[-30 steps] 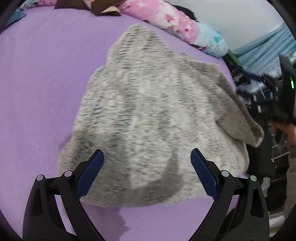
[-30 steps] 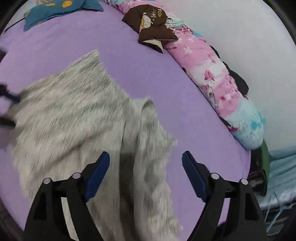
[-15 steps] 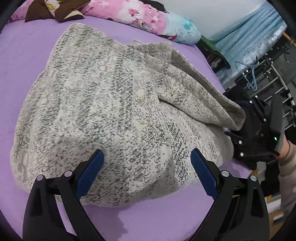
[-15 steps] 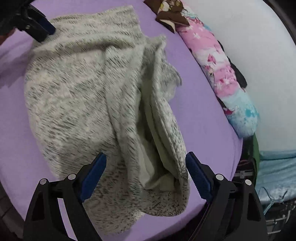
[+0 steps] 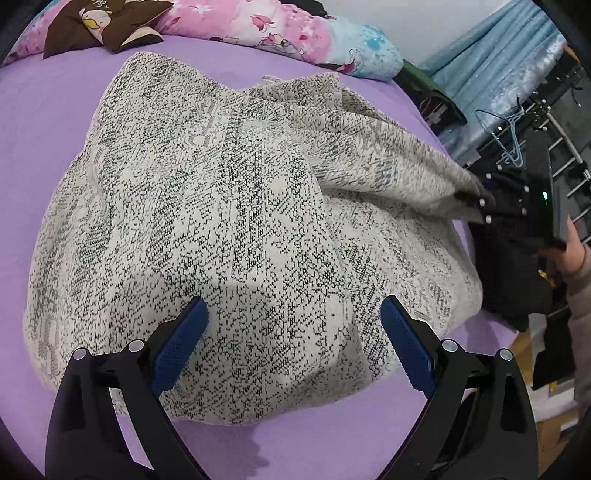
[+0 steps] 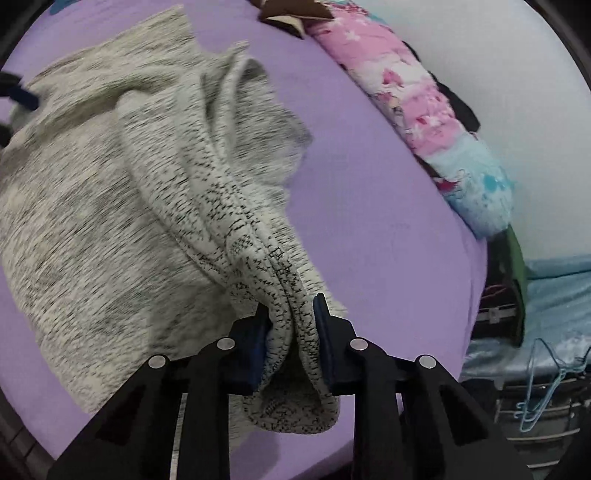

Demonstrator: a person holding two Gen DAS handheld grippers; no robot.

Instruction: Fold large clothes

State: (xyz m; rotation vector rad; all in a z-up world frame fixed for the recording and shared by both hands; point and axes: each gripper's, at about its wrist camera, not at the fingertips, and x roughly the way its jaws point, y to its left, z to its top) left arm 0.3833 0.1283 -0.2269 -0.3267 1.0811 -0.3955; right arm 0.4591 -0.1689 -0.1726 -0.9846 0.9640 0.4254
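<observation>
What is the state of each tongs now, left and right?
Left tongs: open, holding nothing, above the grey knit sweater.
Right tongs: closing on a bunched edge of the sweater, fabric pinched between the pads.

From my left gripper [image 5: 291,345] I see the speckled grey-and-cream sweater [image 5: 221,221] heaped on the purple bed [image 5: 44,129]; my jaws stand wide apart over the sweater's near hem, with nothing pinched between the blue pads; at the sweater's right edge the right gripper [image 5: 476,201] is closing on a fold of knit, lifting it off the bed; beyond the sweater lie a pink floral pillow [image 5: 258,22] and a brown cushion [image 5: 96,26].
</observation>
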